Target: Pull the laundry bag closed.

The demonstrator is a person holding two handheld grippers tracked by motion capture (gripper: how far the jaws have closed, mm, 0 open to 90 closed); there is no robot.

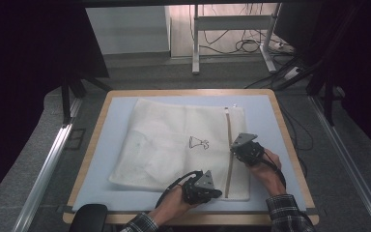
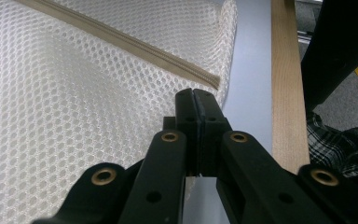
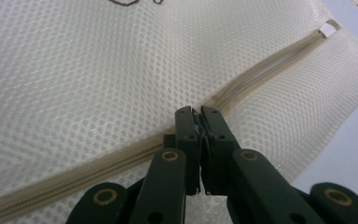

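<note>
High view: both claws, left point(image 1: 212, 192) and right point(image 1: 235, 149), pinched closed along mesh bag's point(image 1: 164, 145) zipper point(image 1: 229, 159).

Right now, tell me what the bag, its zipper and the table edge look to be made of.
Laundry bag: off-white mesh, probably synthetic; the left gripper view shows open honeycomb holes and a matte face. Zipper: beige woven tape with fine teeth, likely nylon; whether any part is metal I cannot tell. Table edge: pale wood or wood-look laminate, with faint lengthwise grain. Table mat: smooth, matte light blue.
</note>
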